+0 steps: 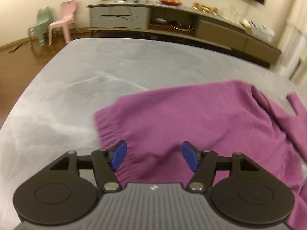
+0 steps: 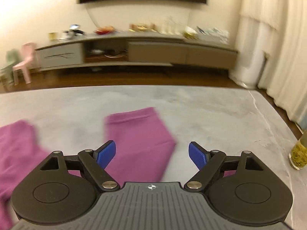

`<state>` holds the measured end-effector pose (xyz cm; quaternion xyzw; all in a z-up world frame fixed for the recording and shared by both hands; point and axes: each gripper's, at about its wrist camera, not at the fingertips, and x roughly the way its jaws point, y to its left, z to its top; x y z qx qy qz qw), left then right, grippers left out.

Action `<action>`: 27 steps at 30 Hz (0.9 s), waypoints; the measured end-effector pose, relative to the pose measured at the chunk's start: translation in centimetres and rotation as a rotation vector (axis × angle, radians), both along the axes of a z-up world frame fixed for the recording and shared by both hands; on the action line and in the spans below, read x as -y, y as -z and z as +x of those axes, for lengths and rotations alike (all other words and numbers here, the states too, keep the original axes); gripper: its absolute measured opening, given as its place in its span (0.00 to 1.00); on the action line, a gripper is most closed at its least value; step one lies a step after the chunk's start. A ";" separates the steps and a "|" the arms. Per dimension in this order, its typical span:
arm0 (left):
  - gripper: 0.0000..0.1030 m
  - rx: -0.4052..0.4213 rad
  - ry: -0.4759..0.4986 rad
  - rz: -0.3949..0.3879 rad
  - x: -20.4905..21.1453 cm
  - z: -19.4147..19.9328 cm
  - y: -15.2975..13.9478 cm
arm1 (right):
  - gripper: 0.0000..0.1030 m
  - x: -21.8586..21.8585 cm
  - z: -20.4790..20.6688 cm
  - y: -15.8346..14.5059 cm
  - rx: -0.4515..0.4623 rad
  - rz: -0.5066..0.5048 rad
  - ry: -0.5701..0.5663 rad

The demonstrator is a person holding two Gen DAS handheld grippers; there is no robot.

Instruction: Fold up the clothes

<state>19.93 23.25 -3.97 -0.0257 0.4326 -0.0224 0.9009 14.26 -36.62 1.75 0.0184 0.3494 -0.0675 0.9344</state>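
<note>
Purple trousers (image 1: pixel 191 118) lie on the grey tabletop (image 1: pixel 80 76), spread rather than folded as far as these views reach; the near part is out of sight. The gathered waistband (image 1: pixel 113 132) points toward the left edge, and in the right wrist view one leg (image 2: pixel 138 140) runs toward the far edge and ends in a hemmed cuff (image 2: pixel 132 115), with more purple cloth off to its left. The left gripper (image 1: pixel 153 157) hangs over the waistband with its blue pads wide apart and nothing between them. The right gripper (image 2: pixel 152 154) hangs over the leg, likewise wide and empty. The cloth looks like soft, light knit: it should drape, wrinkle and drag on the tabletop rather than hold a shape. The firmer places to pinch are probably the elastic waistband and the stitched cuff. A glass jar (image 2: pixel 299 155) stands near the right edge, close enough for a swung leg to catch it.
</note>
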 end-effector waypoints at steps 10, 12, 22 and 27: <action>0.61 -0.035 0.103 0.128 1.9 4.2 1.9 | 0.02 -7.5 5.1 3.9 -0.092 0.002 -0.079; 0.61 -0.032 0.088 0.134 1.2 5.1 1.8 | 0.02 -8.0 3.5 1.3 -0.009 -0.015 -0.060; 0.56 0.003 -0.157 0.224 -2.5 8.8 1.5 | 0.46 -7.6 9.0 -7.1 0.153 -0.003 0.085; 0.55 -0.016 -0.138 0.209 -4.8 8.8 1.0 | 0.55 -6.2 10.3 -3.8 0.110 -0.023 0.156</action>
